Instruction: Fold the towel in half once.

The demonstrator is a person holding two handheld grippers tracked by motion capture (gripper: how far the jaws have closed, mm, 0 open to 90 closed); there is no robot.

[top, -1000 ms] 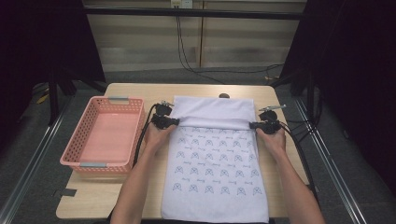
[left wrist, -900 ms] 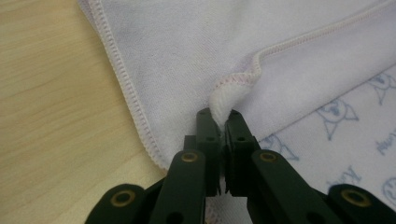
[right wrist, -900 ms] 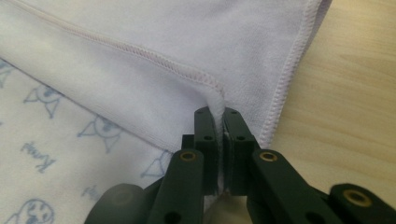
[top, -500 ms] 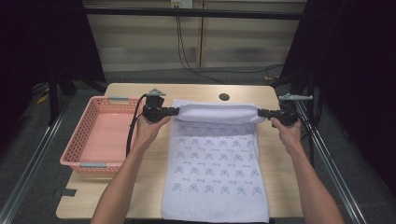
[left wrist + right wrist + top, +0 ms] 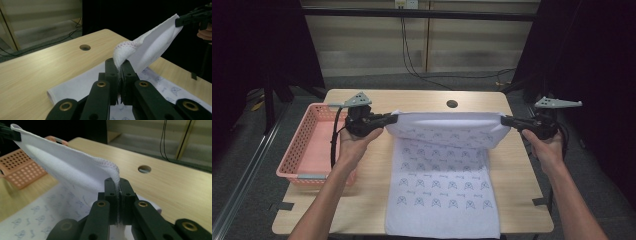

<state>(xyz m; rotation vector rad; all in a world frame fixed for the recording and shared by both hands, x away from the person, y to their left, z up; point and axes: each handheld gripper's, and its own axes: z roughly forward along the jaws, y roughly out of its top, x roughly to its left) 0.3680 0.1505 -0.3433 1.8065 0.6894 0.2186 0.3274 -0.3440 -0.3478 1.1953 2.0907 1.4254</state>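
A white towel (image 5: 442,190) printed with small blue figures lies down the middle of the wooden table (image 5: 422,97), its near end hanging over the front edge. Its far edge is lifted off the table and stretched between my two grippers. My left gripper (image 5: 388,120) is shut on the far left corner of the towel (image 5: 125,51). My right gripper (image 5: 506,120) is shut on the far right corner of the towel (image 5: 110,168). In the left gripper view, the right gripper (image 5: 192,17) shows far off at the opposite corner.
A pink perforated basket (image 5: 309,150) stands at the table's left edge, under my left forearm. A round cable hole (image 5: 452,104) sits near the table's far edge. Black cables run across the floor beyond the table.
Both grippers have risen and spread apart, lifting the towel's far edge off the table and pulling it taut so it folds toward the near side.
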